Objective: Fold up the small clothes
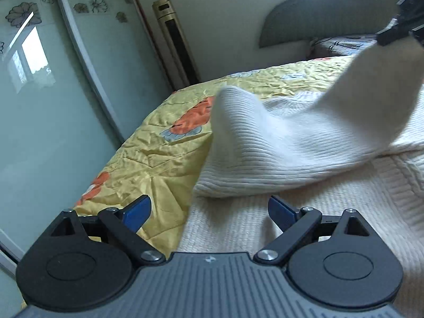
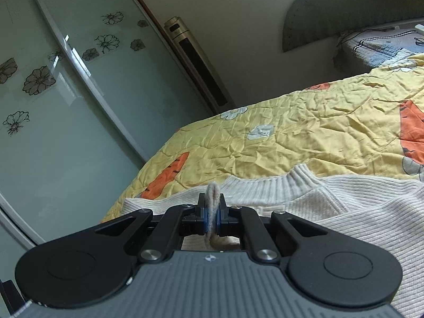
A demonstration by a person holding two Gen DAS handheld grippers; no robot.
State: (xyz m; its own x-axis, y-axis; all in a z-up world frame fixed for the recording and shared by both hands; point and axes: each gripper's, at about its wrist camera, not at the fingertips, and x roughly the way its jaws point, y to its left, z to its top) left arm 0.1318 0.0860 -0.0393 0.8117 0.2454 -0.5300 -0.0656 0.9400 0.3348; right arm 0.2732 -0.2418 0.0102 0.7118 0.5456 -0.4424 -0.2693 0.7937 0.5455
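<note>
One sweater (image 1: 291, 143) cuff, blurred mid-air.

Bed w/ yellow quilt (image 2: 304, 132), glass wardrobe doors (image 2: 66, 92) (flower decals), tower AC (image 2: 196, 61).

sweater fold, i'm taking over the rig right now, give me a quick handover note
Right gripper: shut on a fold of the cream knit sweater, lifting that part off the bed; in the left wrist view it shows at top right with the fabric hanging from it.
Left gripper: open, empty, over the sweater's near edge.
Sweater: lies on the yellow quilt, collar toward the headboard, one part raised and draped.
Done: one side gripped and lifted.
Left: probably carry it across, lay it flat, then finish the remaining folds.
</note>
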